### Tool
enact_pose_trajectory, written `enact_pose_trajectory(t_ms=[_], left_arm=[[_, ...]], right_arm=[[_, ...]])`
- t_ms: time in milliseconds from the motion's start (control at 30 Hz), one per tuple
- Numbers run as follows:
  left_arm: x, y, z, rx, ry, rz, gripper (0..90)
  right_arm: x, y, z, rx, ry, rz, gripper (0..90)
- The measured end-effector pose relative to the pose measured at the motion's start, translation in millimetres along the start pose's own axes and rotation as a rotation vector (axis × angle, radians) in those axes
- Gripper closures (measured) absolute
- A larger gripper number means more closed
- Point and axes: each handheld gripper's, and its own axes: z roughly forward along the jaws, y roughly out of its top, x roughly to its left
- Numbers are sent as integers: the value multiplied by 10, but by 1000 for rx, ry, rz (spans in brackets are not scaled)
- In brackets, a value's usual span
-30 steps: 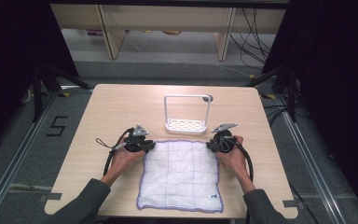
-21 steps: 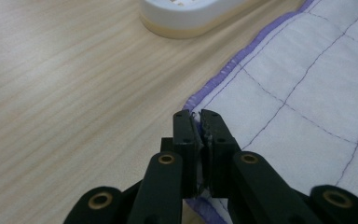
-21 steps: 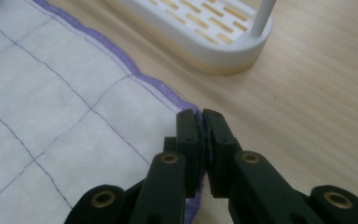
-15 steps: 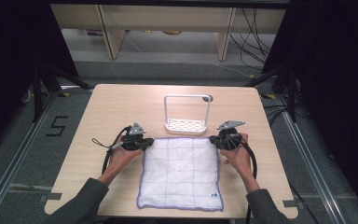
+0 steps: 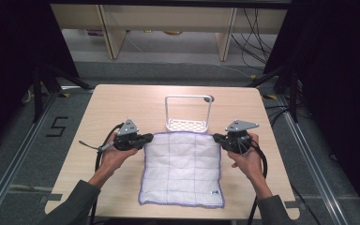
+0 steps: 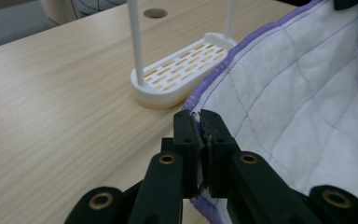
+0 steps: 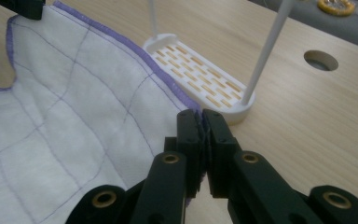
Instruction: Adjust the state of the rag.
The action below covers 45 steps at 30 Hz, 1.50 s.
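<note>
- The left gripper (image 5: 146,139) and the right gripper (image 5: 217,138) each pinch a far corner of the white quilted cloth with purple stitched hem (image 5: 183,168).
- The cloth's far edge is lifted just beside the white slotted plastic rack (image 5: 187,124); its near edge lies on the pale wooden table (image 5: 122,101).
- Bare tabletop lies open at both sides.

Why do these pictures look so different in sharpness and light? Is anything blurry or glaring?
High view: the table is evenly lit, dark surroundings, soft focus, faint shadows. Left gripper view: the cloth and white rack are fairly sharp; the left gripper is close and dark. Right gripper view: the right gripper is likewise dark; the rack's far post blurs, no harsh glare.
</note>
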Motion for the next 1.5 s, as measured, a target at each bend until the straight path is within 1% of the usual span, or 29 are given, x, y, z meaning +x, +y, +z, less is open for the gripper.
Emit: enact_pose_trajectory(t_ms=[133, 200, 300, 367, 433, 567, 600, 633, 667, 700, 767, 800, 833, 867, 900, 933, 967, 1000, 1033, 1100, 1167, 1200, 1233, 1267, 1300, 1367, 1433, 1467, 1500], left_arm=[[-154, -56, -202, -20, -17, 39, 851], [-220, -123, -277, -20, -29, 49, 851], [-313, -253, -367, -7, -54, 76, 851], [-359, -319, -408, -2, -66, 77, 850], [-427, -402, -452, 5, -80, 74, 849], [-533, -540, -485, 26, -88, 115, 846], [-558, -574, -486, 24, -91, 103, 846], [-573, -603, -486, 28, -96, 104, 845], [-586, -627, -486, 38, -99, 111, 844], [-601, -652, -481, 38, -102, 110, 843], [-619, -690, -472, 61, -108, 122, 838], [-637, -709, -460, 50, -112, 115, 835], [-651, -722, -462, 61, -112, 119, 832], [-653, -728, -467, 68, -114, 129, 828], [-666, -737, -466, 65, -121, 121, 827], [-670, -743, -471, 72, -129, 118, 827], [-685, -756, -473, 65, -124, 123, 827], [-688, -768, -476, 69, -135, 129, 827], [-692, -780, -487, 79, -133, 136, 827], [-702, -805, -508, 96, -142, 156, 828], [-737, -841, -517, 87, -148, 141, 826], [-742, -852, -529, 102, -157, 140, 821], [-744, -859, -543, 117, -155, 164, 815], [-758, -871, -544, 112, -157, 164, 806], [-775, -881, -554, 125, -147, 167, 804], [-811, -906, -560, 133, -165, 171, 798], [-834, -931, -563, 148, -162, 195, 785], [-849, -949, -563, 151, -172, 185, 770], [-856, -958, -571, 163, -175, 196, 749]], right_arm=[[150, -43, -198, -35, 22, -36, 866], [232, -101, -285, -32, 38, -36, 866], [305, -201, -371, -33, 57, -77, 866], [376, -283, -418, -26, 61, -66, 865], [419, -336, -442, -20, 69, -71, 865], [523, -431, -463, -1, 83, -89, 863], [542, -456, -464, 11, 87, -95, 863], [570, -482, -465, 21, 96, -85, 862], [565, -505, -462, 21, 96, -101, 861], [574, -532, -455, 28, 105, -101, 861], [593, -585, -451, 39, 108, -88, 860], [606, -612, -450, 47, 111, -82, 859], [609, -636, -440, 52, 119, -92, 859], [645, -671, -449, 65, 122, -68, 858], [629, -681, -440, 58, 134, -97, 857], [640, -690, -451, 57, 122, -89, 856], [645, -699, -455, 56, 126, -89, 856], [658, -707, -468, 59, 131, -92, 855], [680, -723, -483, 69, 134, -81, 854], [715, -762, -501, 70, 136, -95, 853], [746, -807, -518, 84, 142, -98, 849], [757, -832, -523, 89, 150, -94, 846], [763, -854, -521, 88, 154, -102, 844], [772, -884, -526, 94, 156, -98, 842], [776, -899, -528, 101, 162, -96, 842], [798, -939, -535, 111, 162, -94, 842], [822, -974, -542, 128, 172, -95, 836], [833, -992, -543, 138, 177, -96, 827], [841, -1009, -543, 146, 182, -99, 816]])
